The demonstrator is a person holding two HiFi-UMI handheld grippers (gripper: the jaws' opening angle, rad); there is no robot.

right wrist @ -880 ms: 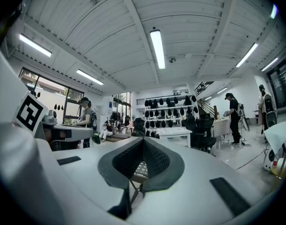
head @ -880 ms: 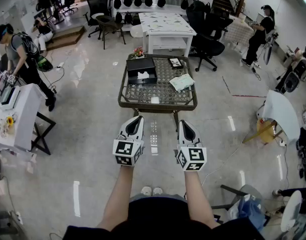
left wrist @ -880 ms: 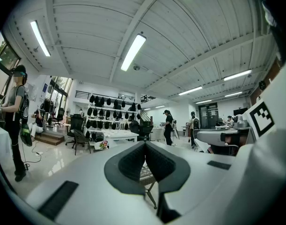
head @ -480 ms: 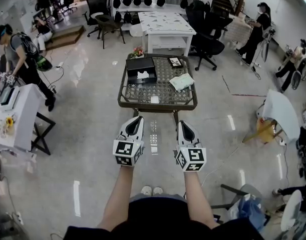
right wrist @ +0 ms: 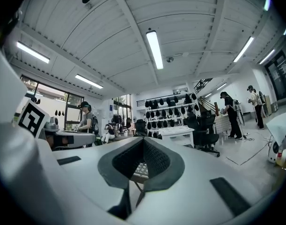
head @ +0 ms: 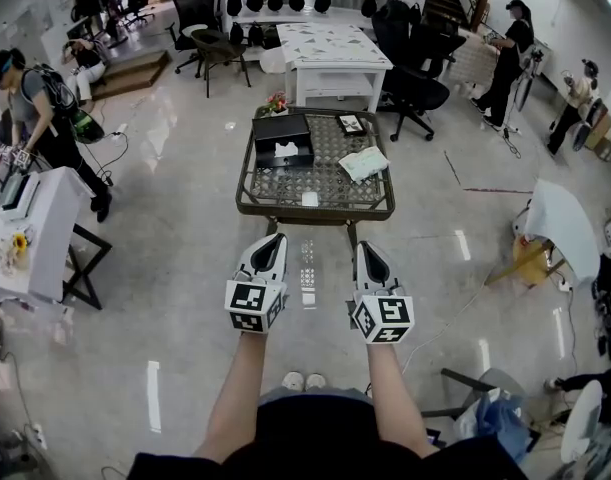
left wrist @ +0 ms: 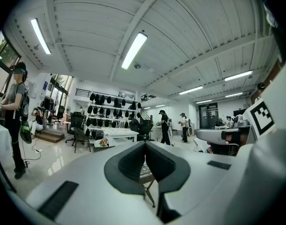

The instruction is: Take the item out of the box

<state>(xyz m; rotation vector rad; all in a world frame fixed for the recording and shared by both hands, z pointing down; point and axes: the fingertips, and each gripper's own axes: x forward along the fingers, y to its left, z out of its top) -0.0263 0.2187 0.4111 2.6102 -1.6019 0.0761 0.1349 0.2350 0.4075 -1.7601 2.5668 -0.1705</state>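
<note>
The left gripper (head: 273,240) and the right gripper (head: 366,248) are white and smooth. Inside they have dark grey bumpy pads (left wrist: 133,162). Each has a cube (head: 253,305) with black and white squares. The person wears black clothes (head: 305,436) and white shoes (head: 303,381). No sleeves cover the arms.

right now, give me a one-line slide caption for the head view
Left tool and right tool, both shut and empty, side by side short of the low table bearing the black box
</note>
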